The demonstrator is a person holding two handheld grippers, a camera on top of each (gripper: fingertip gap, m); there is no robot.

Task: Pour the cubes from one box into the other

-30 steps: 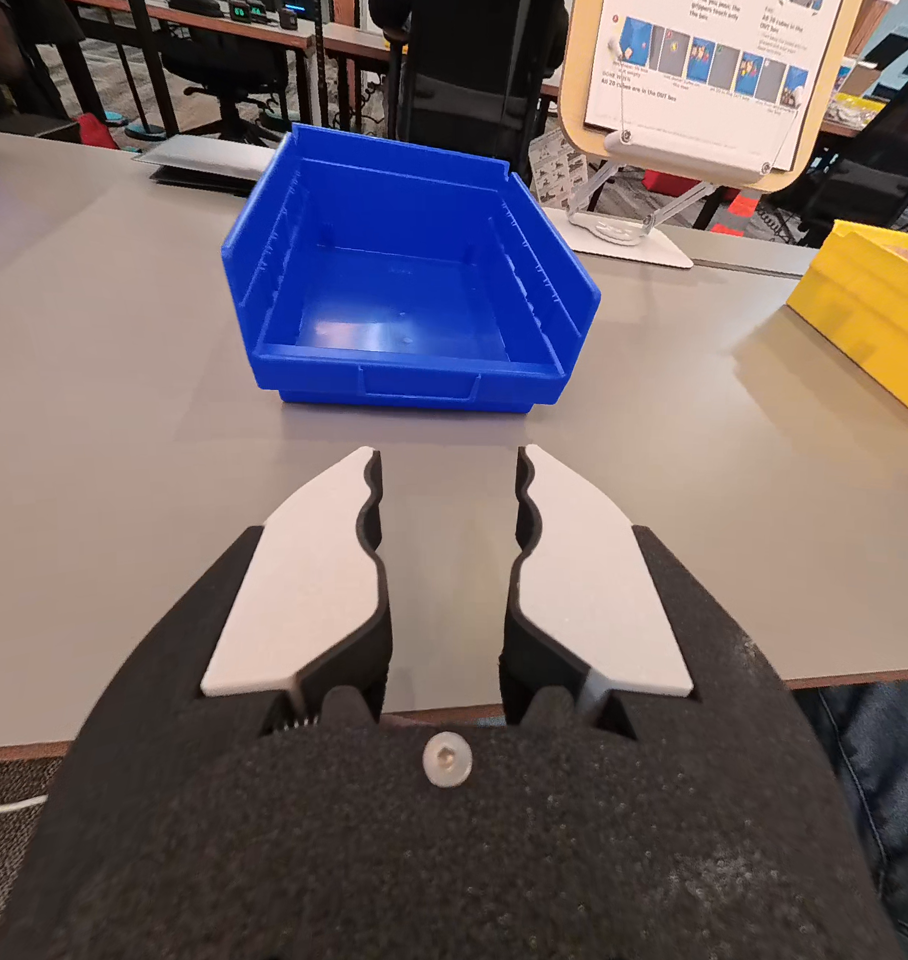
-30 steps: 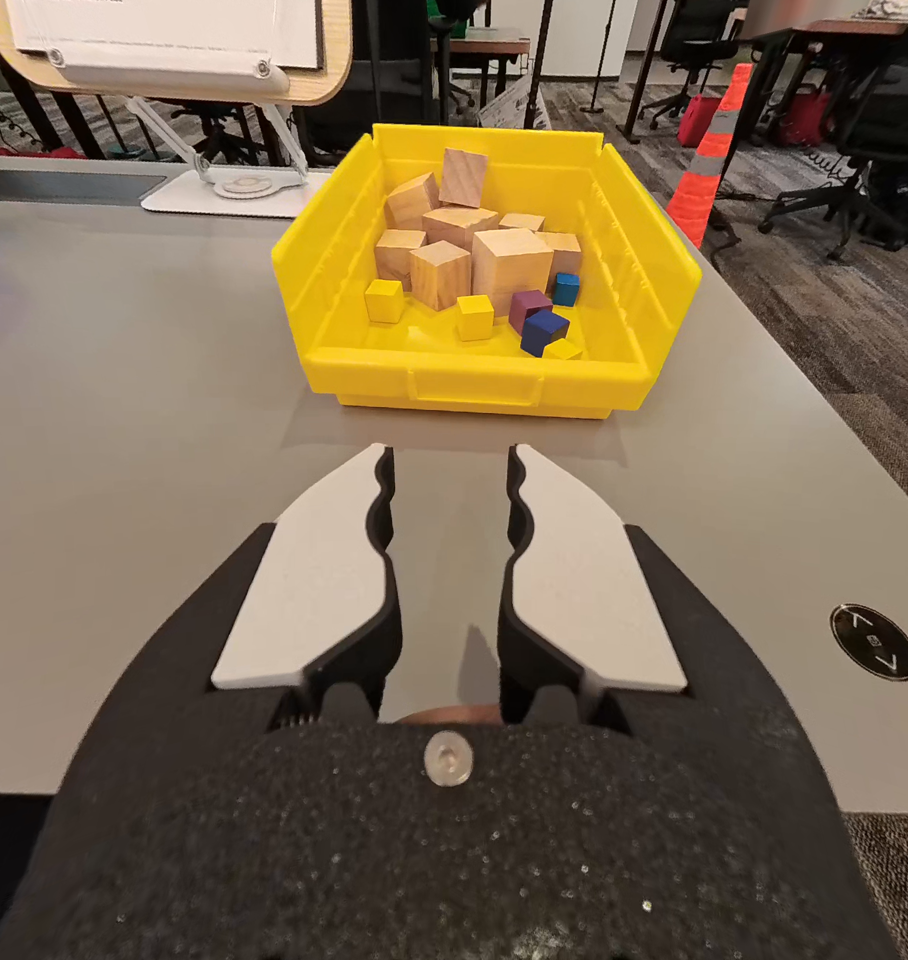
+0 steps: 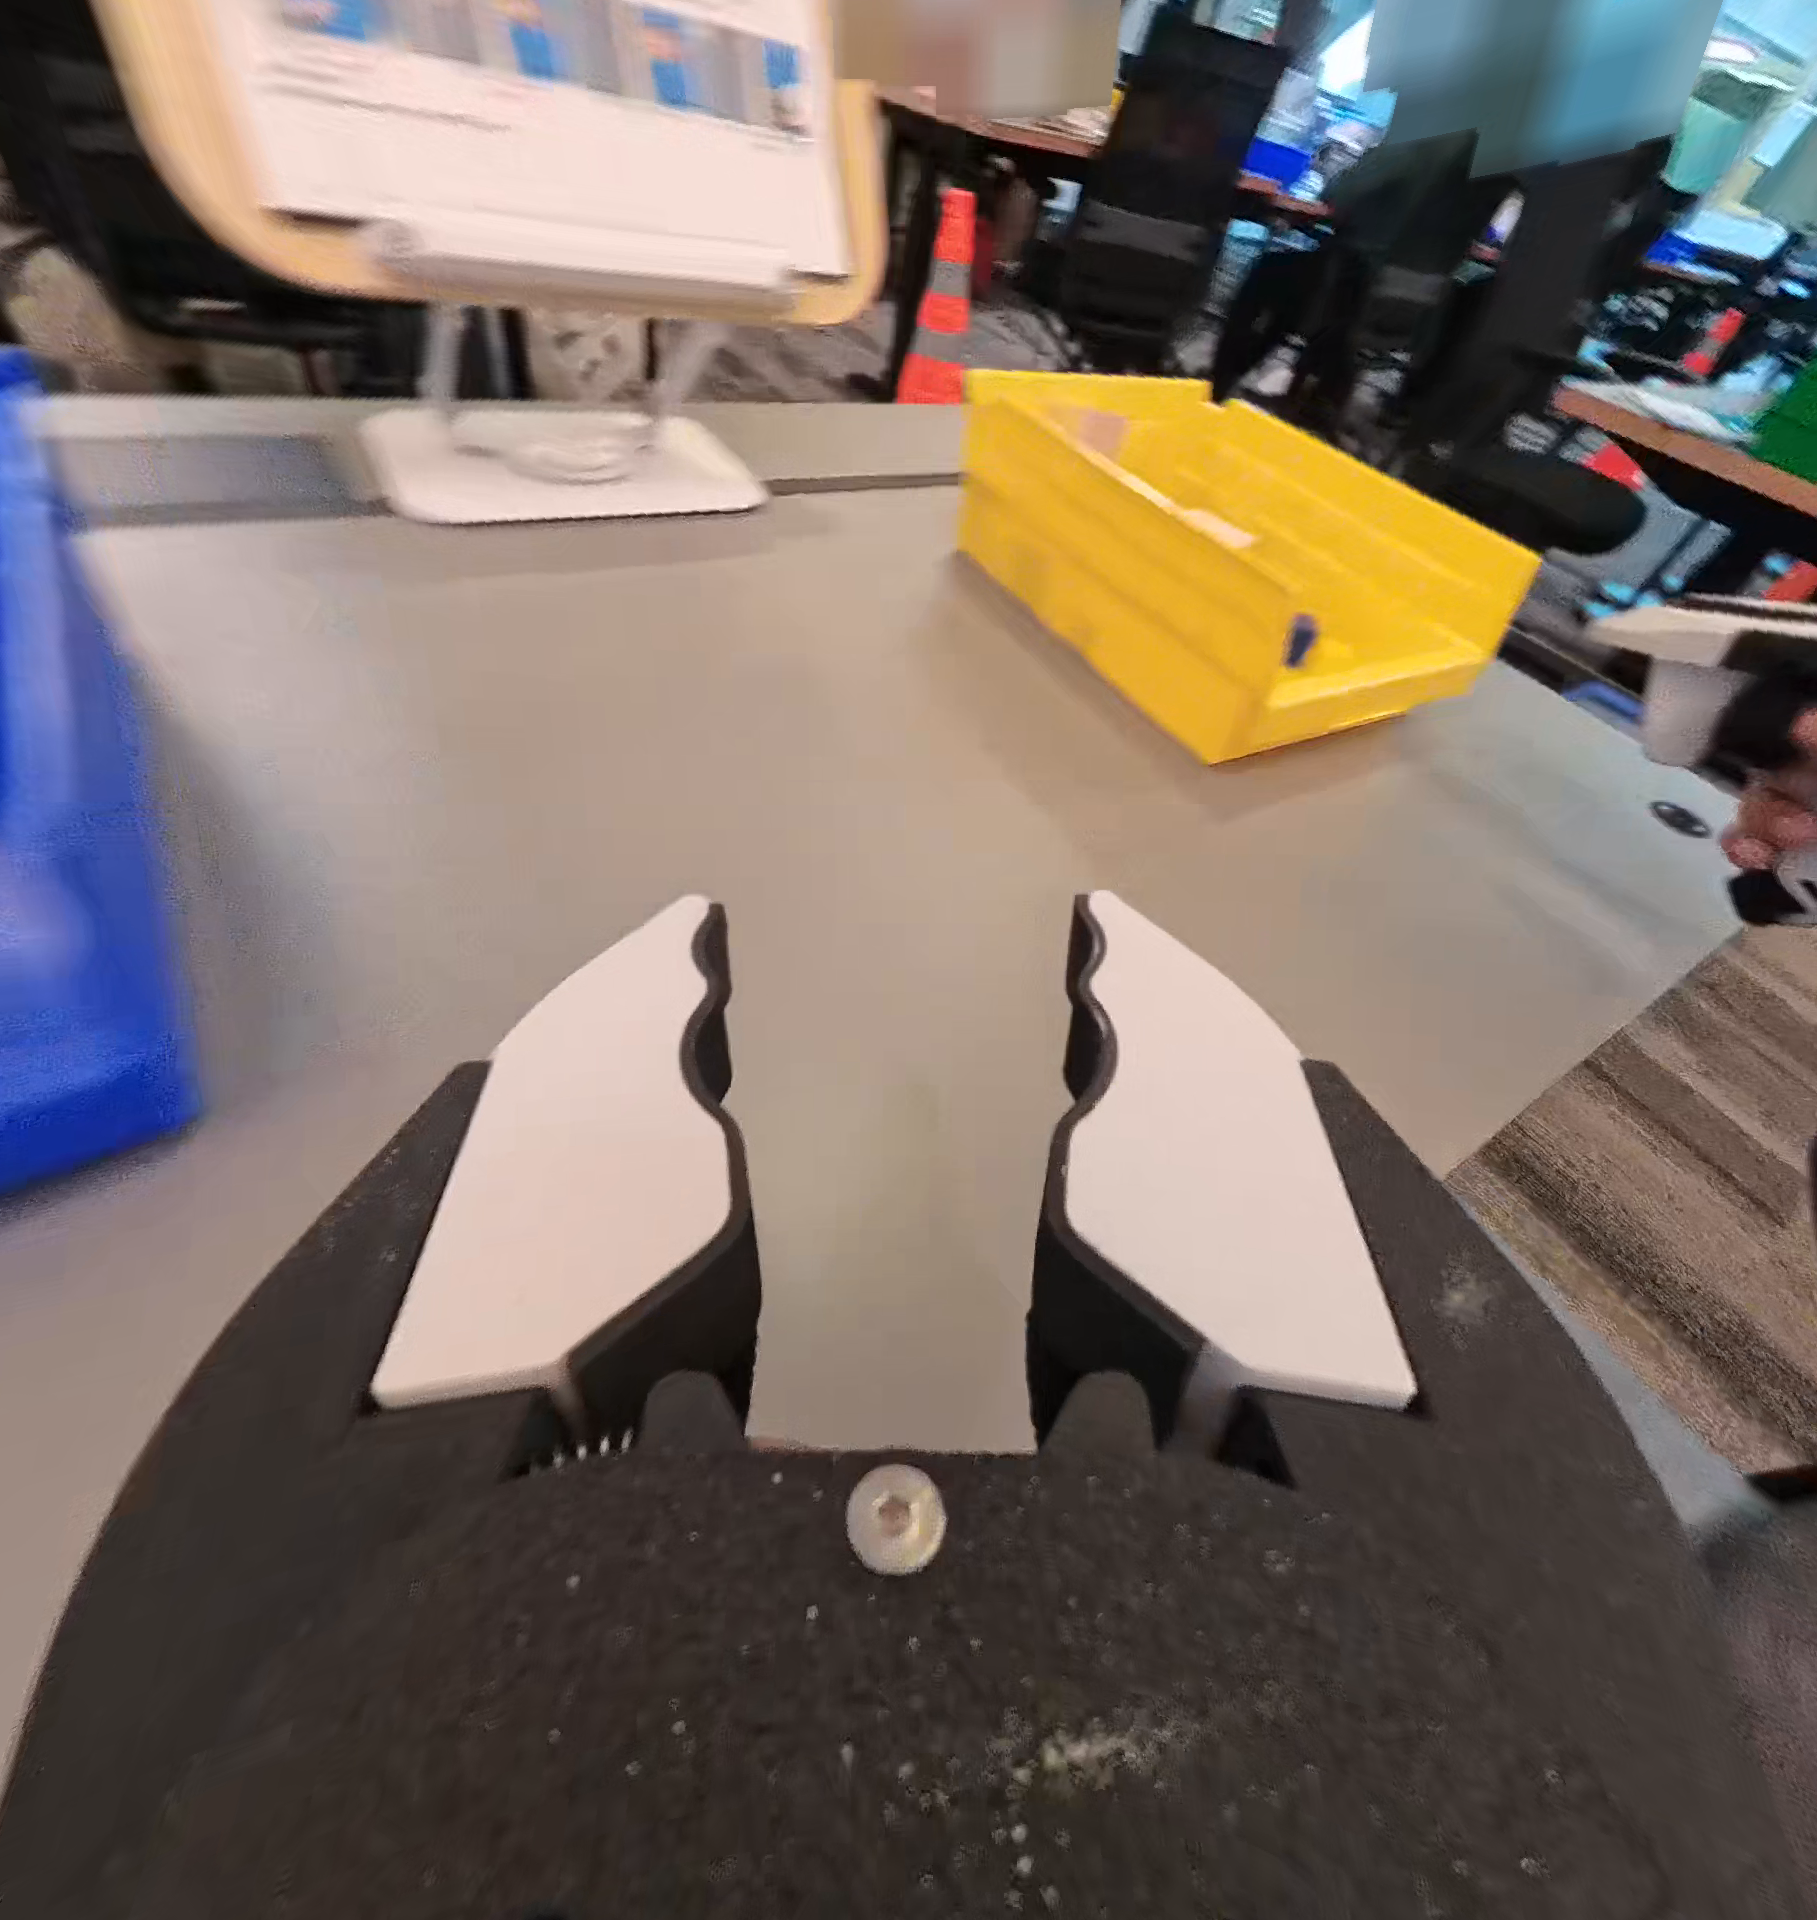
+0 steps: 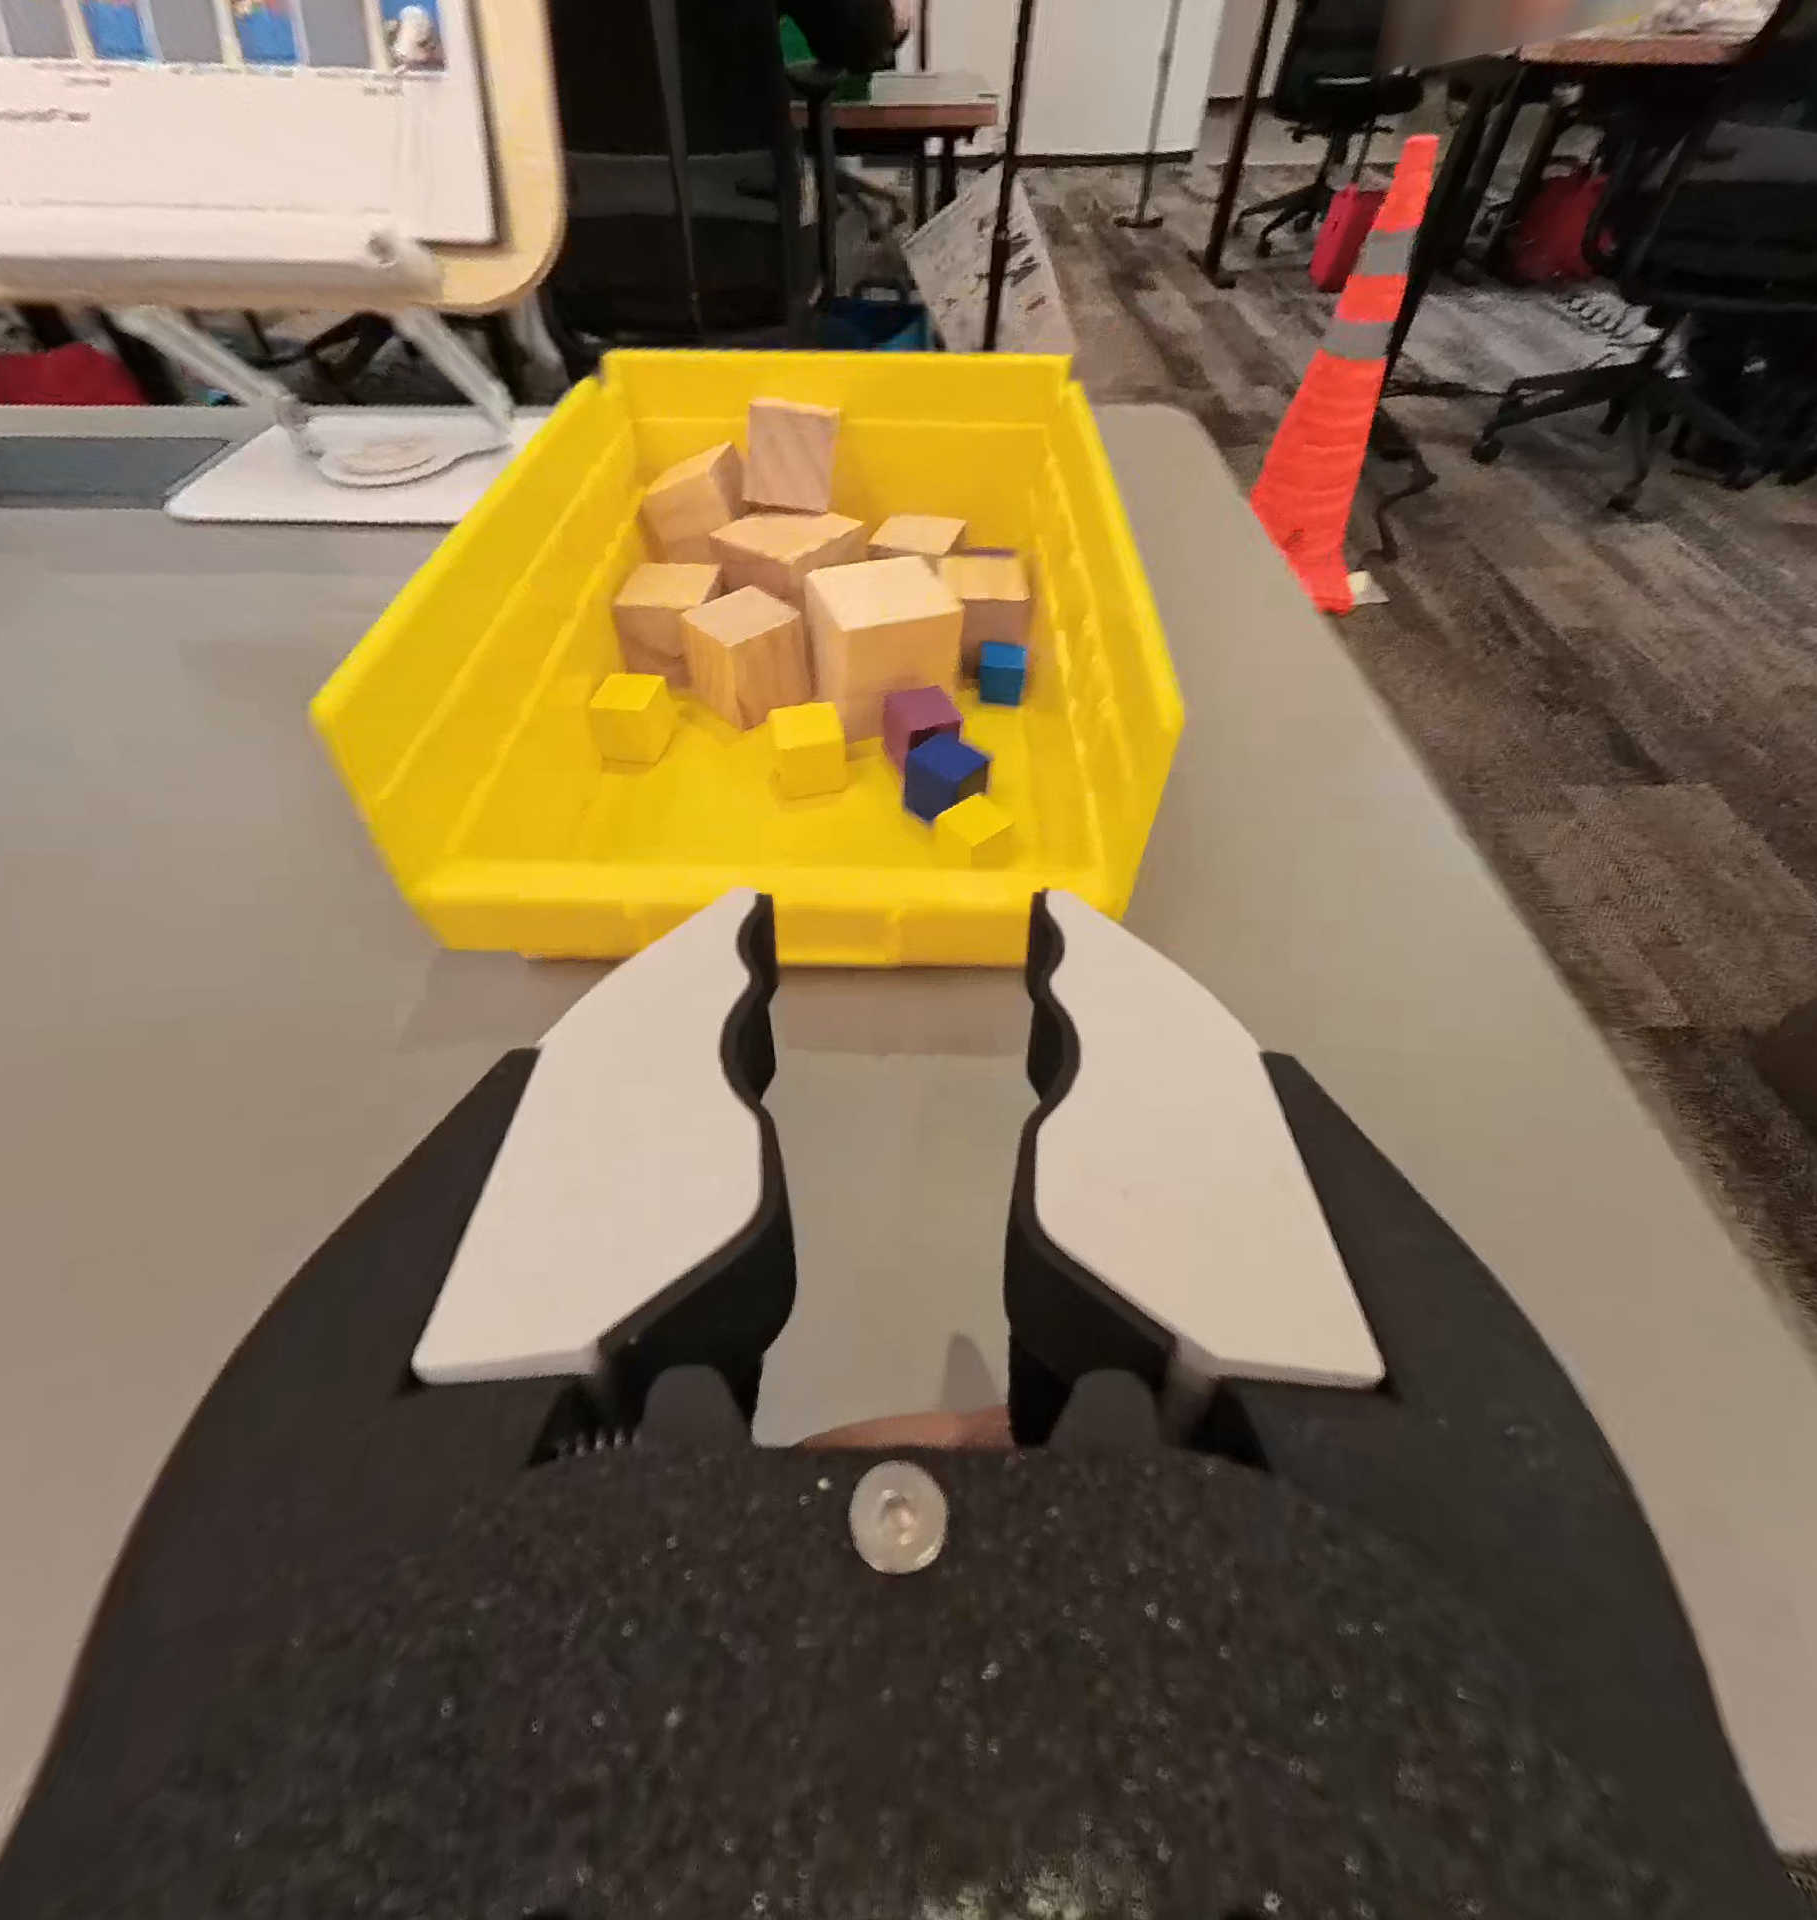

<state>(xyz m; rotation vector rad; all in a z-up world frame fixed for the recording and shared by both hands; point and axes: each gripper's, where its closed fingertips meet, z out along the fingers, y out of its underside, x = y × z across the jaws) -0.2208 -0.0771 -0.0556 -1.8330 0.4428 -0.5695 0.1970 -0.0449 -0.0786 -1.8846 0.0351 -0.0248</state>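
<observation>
A yellow box (image 4: 530, 634) sits on the grey table and holds several wooden cubes (image 4: 883, 623) and small yellow, blue and purple cubes. My right gripper (image 4: 899, 920) is open and empty, its tips just short of the box's low front wall. In the left wrist view the yellow box (image 3: 1143, 582) lies far right and the blue box (image 3: 42, 831) is blurred at the left edge. My left gripper (image 3: 899, 925) is open and empty above bare table between the boxes. The right gripper also shows in the left wrist view (image 3: 1714, 644), held by a hand.
A clipboard on a white stand (image 3: 561, 478) stands at the table's back, and also shows in the right wrist view (image 4: 353, 468). An orange cone (image 4: 1340, 416) stands on the carpet to the right. The table's right edge (image 4: 1506, 1039) runs close beside the yellow box. Chairs and desks lie behind.
My left gripper has swung right, away from the blue box and toward the yellow box, and opened a little wider. My right gripper has moved forward up to the yellow box's front wall.
</observation>
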